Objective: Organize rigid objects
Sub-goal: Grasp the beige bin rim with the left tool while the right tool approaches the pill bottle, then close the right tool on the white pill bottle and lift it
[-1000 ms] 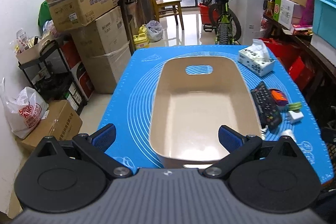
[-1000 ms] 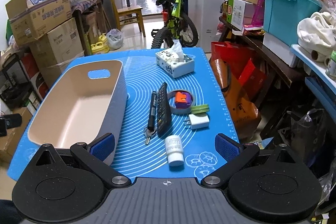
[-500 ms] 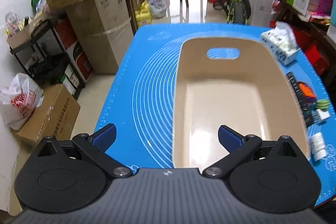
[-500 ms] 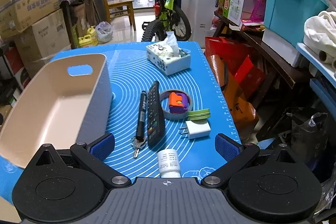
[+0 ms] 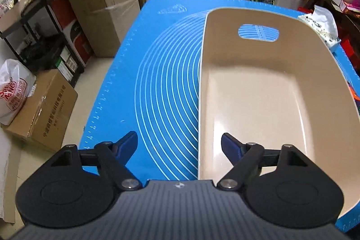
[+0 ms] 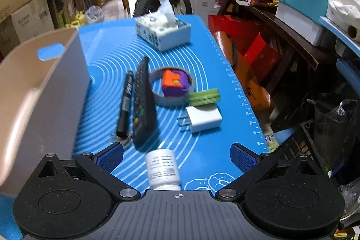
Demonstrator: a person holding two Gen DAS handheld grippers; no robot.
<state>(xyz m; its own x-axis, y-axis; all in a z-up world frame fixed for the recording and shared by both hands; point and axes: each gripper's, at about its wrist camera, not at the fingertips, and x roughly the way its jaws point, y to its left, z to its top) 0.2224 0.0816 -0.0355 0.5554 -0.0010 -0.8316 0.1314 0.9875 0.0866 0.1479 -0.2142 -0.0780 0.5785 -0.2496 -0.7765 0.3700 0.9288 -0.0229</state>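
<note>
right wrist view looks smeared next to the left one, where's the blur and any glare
Right wrist view: motion blur smears the remote, marker and bin wall; the tongs' mount stays sharp. Left wrist view: crisp, with white glare on the bin floor and fisheye bending of the mat edges.

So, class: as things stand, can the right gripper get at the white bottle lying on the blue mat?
Probably yes. The right gripper is open, and the white bottle lies between its fingers with nothing on top. The remote lies close beside it, though.
</note>
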